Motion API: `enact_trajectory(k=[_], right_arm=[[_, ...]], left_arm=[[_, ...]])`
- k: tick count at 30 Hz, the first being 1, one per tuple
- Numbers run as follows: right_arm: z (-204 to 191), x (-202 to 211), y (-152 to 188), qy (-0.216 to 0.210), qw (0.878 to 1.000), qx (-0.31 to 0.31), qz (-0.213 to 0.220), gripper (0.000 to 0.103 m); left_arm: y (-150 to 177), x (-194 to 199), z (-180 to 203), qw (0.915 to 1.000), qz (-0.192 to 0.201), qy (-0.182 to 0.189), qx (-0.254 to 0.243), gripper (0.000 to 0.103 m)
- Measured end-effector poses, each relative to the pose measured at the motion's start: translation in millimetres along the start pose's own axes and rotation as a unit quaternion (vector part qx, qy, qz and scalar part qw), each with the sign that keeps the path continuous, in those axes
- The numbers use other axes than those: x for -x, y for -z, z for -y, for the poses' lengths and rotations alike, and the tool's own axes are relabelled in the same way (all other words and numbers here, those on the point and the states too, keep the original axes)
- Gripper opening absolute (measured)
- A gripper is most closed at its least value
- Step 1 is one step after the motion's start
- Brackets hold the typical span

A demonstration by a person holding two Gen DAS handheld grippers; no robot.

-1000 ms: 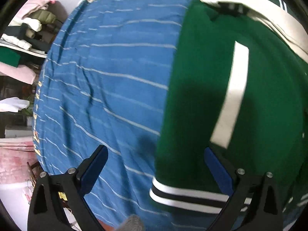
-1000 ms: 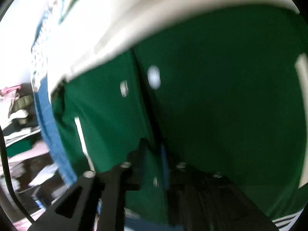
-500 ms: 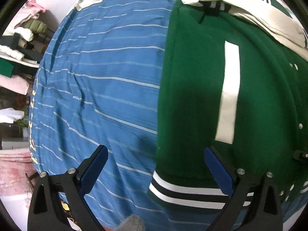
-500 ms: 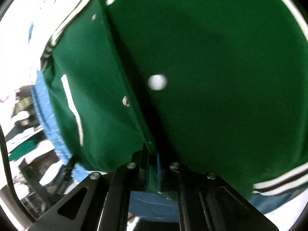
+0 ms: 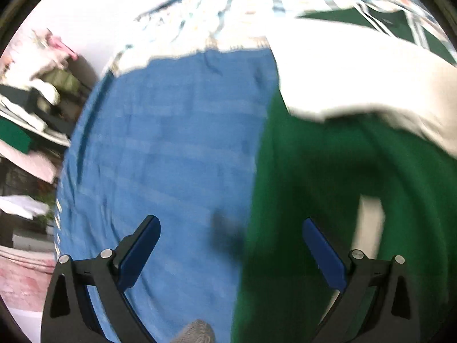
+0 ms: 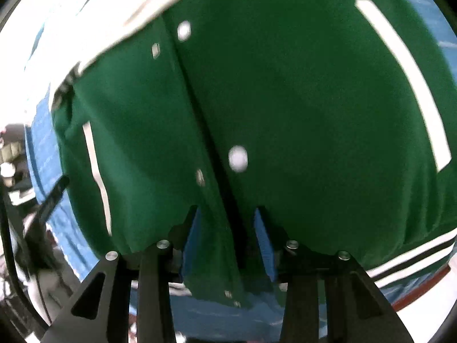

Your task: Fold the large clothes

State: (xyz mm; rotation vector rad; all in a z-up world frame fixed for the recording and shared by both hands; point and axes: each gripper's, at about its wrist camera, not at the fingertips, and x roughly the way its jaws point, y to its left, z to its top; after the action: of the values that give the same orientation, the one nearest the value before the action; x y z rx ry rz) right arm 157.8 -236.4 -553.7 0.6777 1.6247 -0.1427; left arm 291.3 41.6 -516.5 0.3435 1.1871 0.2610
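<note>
A green varsity jacket (image 6: 300, 100) with white sleeves, white pocket stripes and snap buttons lies on a blue striped sheet (image 5: 171, 157). In the left wrist view its green body (image 5: 314, 200) fills the right side under a white sleeve (image 5: 357, 80). My left gripper (image 5: 231, 228) is open and empty, its fingers straddling the jacket's left edge above the sheet. My right gripper (image 6: 225, 220) has its jaws partly open around the jacket's front placket near the hem; the pads stand apart from the cloth fold between them.
Shelves with folded clothes (image 5: 25, 120) stand at the left beyond the bed edge. A patterned checked cover (image 5: 257, 8) lies at the far end. The striped hem band (image 6: 414, 260) is at the lower right of the right wrist view.
The right gripper's jaws have opened from shut on the placket. The left gripper has moved forward along the jacket's edge, so the hem band has left its view and the white sleeve is nearer.
</note>
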Motion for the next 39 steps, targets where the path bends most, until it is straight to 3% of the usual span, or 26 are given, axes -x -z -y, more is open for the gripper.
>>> enact_trajectory(k=[4, 6, 8, 12, 14, 15, 16, 19, 20, 21, 23, 24, 25, 28, 30, 32, 35, 36, 39], right_arm=[[-11, 19, -29, -0.002, 0.998, 0.002, 0.057, 0.042], [-13, 22, -51, -0.021, 0.997, -0.008, 0.074, 0.042], [-14, 21, -70, -0.033, 0.997, -0.016, 0.075, 0.042], [-18, 11, -102, -0.067, 0.996, -0.007, 0.063, 0.042], [-37, -9, -107, -0.083, 0.996, 0.019, 0.032, 0.041], [-39, -17, -108, -0.057, 0.998, 0.028, 0.024, 0.017], [-38, -20, -109, -0.016, 0.999, 0.032, 0.029, 0.002], [-29, -8, -114, 0.06, 0.996, 0.026, 0.057, 0.0], [-22, 0, -114, 0.05, 0.997, 0.022, 0.059, 0.0], [-13, 6, -110, 0.019, 0.999, 0.011, 0.046, 0.001], [3, 19, -96, -0.036, 0.999, 0.001, 0.022, 0.019], [15, 31, -83, -0.035, 0.999, -0.001, 0.019, 0.044], [25, 43, -66, -0.015, 1.0, -0.003, 0.024, 0.057], [50, 64, -22, 0.03, 0.999, -0.008, 0.021, 0.058], [65, 64, 6, 0.029, 0.999, -0.022, -0.001, 0.058], [69, 51, 24, 0.02, 0.999, -0.021, -0.027, 0.058], [65, 27, 39, 0.023, 0.998, -0.002, -0.054, 0.058], [60, 12, 42, 0.05, 0.996, 0.021, -0.064, 0.058], [52, -2, 42, 0.123, 0.991, 0.039, -0.04, 0.027]], left_arm=[[-39, -52, 4, 0.9984, -0.014, -0.053, -0.01, 0.103], [-41, -74, -10, 0.9988, -0.038, -0.022, 0.019, 0.103], [-38, -76, -16, 0.999, -0.037, -0.011, 0.023, 0.103], [-29, -66, -15, 0.9993, -0.025, -0.025, 0.008, 0.103], [-26, -60, -15, 0.9994, -0.022, -0.027, 0.004, 0.103], [-23, -52, -20, 0.9994, -0.02, -0.026, 0.003, 0.103], [-20, -44, -22, 0.9995, -0.015, -0.026, 0.003, 0.103], [-8, -18, -34, 0.9998, -0.007, -0.017, -0.003, 0.103], [4, -6, -37, 0.9999, -0.004, -0.011, -0.009, 0.103], [14, 2, -37, 0.9998, -0.005, -0.008, -0.016, 0.103], [40, 19, -35, 0.9995, -0.012, -0.001, -0.03, 0.103], [48, 23, -31, 0.9991, -0.02, 0.003, -0.036, 0.103], [62, 27, -25, 0.9984, -0.032, 0.008, -0.046, 0.103], [100, 36, -4, 0.9958, -0.055, 0.017, -0.072, 0.103], [122, 36, 15, 0.9932, -0.074, 0.024, -0.087, 0.103], [145, 34, 36, 0.9917, -0.083, 0.021, -0.096, 0.103], [160, 40, 52, 0.9917, -0.067, -0.01, -0.109, 0.102], [160, 43, 51, 0.9924, -0.062, -0.017, -0.105, 0.102], [159, 46, 45, 0.9938, -0.075, -0.022, -0.079, 0.102]])
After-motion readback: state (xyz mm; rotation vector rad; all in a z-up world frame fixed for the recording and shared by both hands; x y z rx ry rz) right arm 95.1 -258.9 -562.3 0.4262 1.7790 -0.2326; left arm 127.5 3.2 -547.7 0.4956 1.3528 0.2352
